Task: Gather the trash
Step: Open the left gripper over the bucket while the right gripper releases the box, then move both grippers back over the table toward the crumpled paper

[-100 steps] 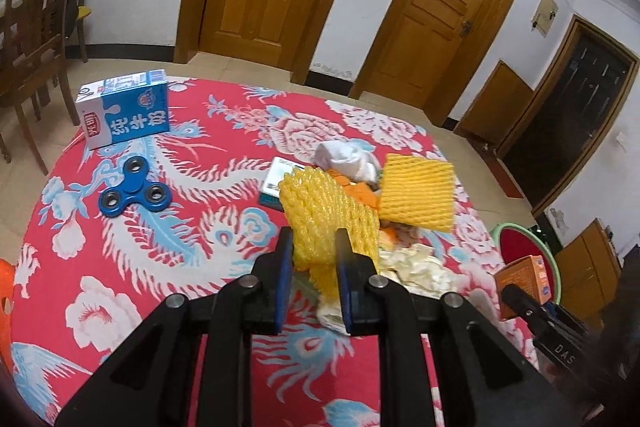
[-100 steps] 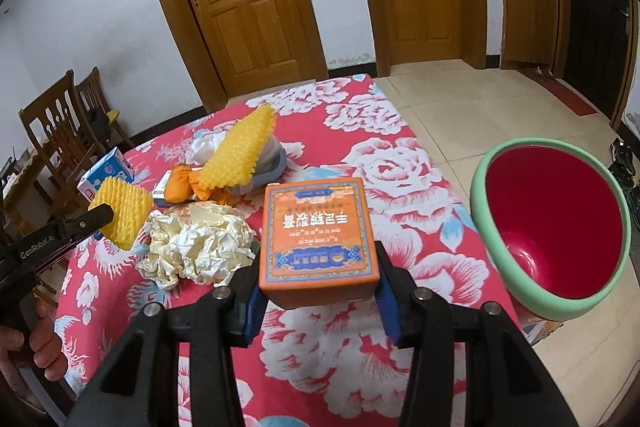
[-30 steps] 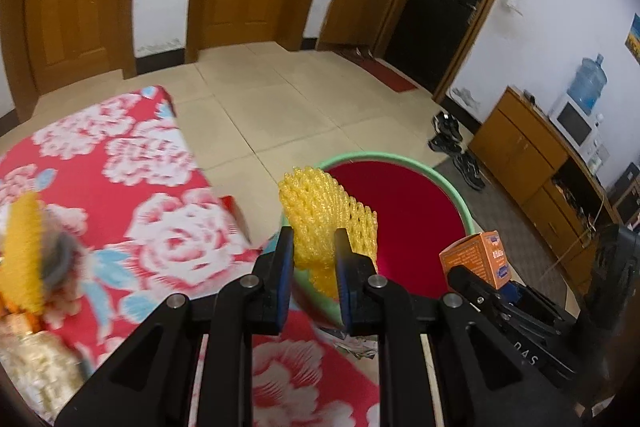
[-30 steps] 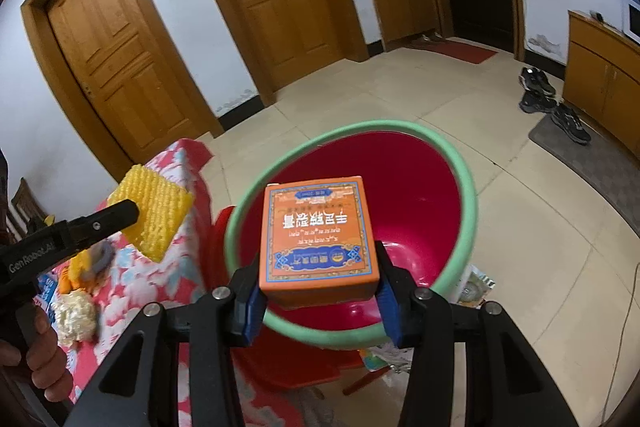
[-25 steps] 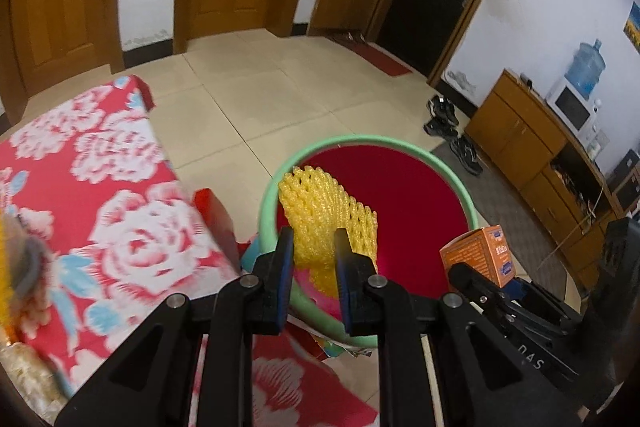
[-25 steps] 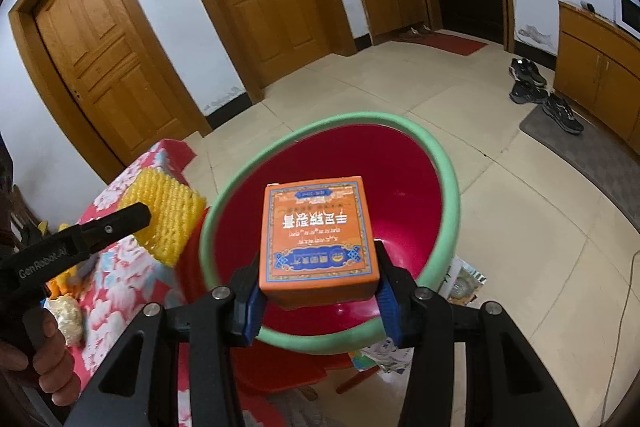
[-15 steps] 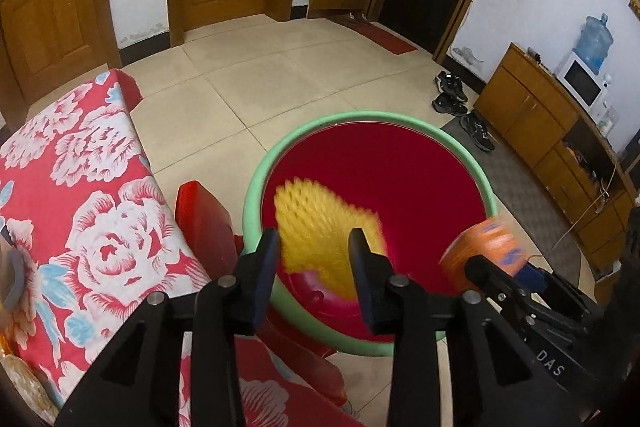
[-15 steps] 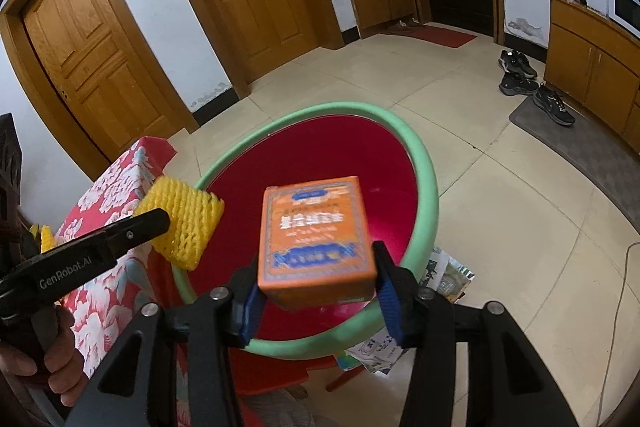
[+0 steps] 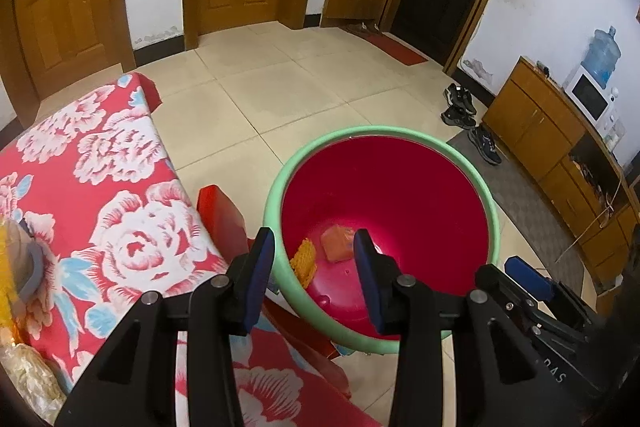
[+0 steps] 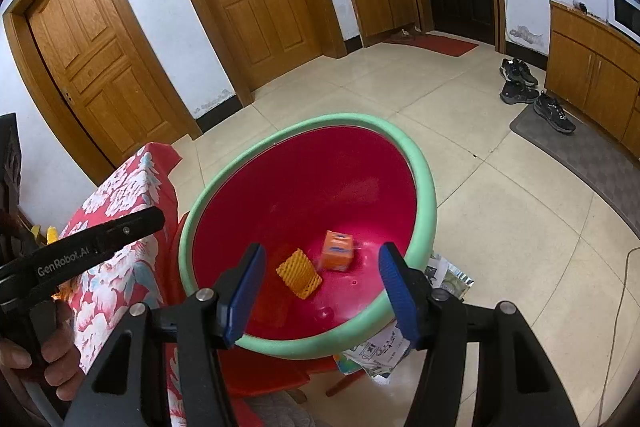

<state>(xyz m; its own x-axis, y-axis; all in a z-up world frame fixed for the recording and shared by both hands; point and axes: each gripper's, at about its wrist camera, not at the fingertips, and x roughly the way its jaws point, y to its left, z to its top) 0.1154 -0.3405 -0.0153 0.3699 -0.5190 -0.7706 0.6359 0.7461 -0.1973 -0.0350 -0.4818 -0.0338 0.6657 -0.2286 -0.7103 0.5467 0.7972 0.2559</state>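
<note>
A red tub with a green rim stands beside the table. Inside it lie a yellow foam net and an orange box. My left gripper is open and empty above the tub's near rim. My right gripper is open and empty above the tub; it also shows at the lower right of the left wrist view. The left gripper's arm shows in the right wrist view.
The table with a red flowered cloth lies to the left, with crumpled paper at its near edge. A red stool stands under the tub. Printed papers lie on the tiled floor. Shoes lie by a wooden cabinet.
Both grippers opened over the tub. The yellow foam net and the orange box dropped from them and now lie on the tub's bottom.
</note>
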